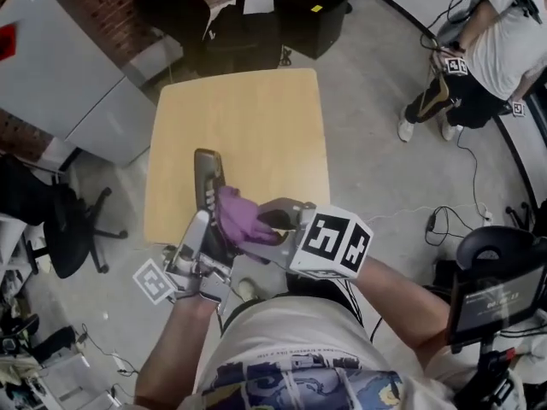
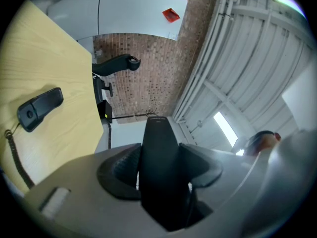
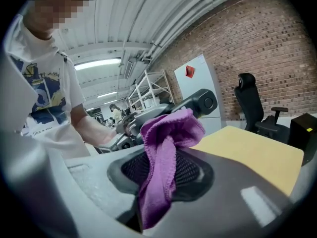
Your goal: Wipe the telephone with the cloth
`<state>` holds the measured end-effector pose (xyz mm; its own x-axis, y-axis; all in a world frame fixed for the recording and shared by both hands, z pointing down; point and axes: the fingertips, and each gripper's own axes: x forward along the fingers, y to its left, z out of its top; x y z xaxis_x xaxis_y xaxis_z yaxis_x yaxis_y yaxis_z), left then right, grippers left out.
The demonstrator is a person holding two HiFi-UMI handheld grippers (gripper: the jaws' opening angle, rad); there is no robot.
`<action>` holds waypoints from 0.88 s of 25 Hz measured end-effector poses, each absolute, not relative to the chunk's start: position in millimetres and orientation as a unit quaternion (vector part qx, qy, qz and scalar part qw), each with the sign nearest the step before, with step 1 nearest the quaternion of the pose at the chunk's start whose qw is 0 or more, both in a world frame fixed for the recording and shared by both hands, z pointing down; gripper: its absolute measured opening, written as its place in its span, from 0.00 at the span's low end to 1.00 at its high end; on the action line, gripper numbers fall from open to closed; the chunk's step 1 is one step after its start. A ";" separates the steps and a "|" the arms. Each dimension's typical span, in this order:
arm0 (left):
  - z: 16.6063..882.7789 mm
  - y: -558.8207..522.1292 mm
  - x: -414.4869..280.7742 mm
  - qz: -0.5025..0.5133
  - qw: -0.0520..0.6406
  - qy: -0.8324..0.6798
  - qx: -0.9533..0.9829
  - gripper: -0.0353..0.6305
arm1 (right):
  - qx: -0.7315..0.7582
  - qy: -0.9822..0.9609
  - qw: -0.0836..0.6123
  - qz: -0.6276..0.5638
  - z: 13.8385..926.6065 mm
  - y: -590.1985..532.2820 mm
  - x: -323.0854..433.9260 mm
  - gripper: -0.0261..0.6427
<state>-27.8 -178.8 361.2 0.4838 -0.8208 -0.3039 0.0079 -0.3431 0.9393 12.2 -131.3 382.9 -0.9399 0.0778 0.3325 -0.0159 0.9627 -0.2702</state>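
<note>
My left gripper (image 1: 203,239) (image 2: 161,163) is shut on the black telephone (image 1: 208,180) (image 2: 157,133), holding it by its near end above the wooden table (image 1: 256,118). The right gripper (image 1: 272,222) (image 3: 166,175) is shut on a purple cloth (image 1: 239,216) (image 3: 168,133), which rests against the telephone's near part. In the right gripper view the telephone's far end (image 3: 204,101) shows just behind the cloth. A black handset-shaped piece (image 2: 39,108) with a coiled cord (image 2: 12,152) lies on the table (image 2: 44,53); the head view does not show it clearly.
Another person (image 1: 491,49) stands at the far right beside floor cables. Beyond the table are a black office chair (image 1: 244,24) and a black box (image 1: 309,2). A white cabinet (image 1: 68,71) stands at the left, another chair (image 1: 60,220) below it, a screen (image 1: 496,301) at the right.
</note>
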 end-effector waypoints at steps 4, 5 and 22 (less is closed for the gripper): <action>359.1 -179.4 -36.2 -0.421 0.495 -0.285 0.705 0.43 | -0.034 -0.973 0.186 0.135 385.3 -113.9 6.8 0.20; 357.7 -179.2 -38.5 -0.421 0.495 -0.283 0.705 0.43 | -0.036 -0.972 0.188 0.136 385.5 -111.0 5.4 0.20; 344.0 -141.7 -51.2 -0.412 0.514 -0.225 0.718 0.43 | 0.075 -0.970 0.184 0.142 375.9 -148.2 -13.8 0.20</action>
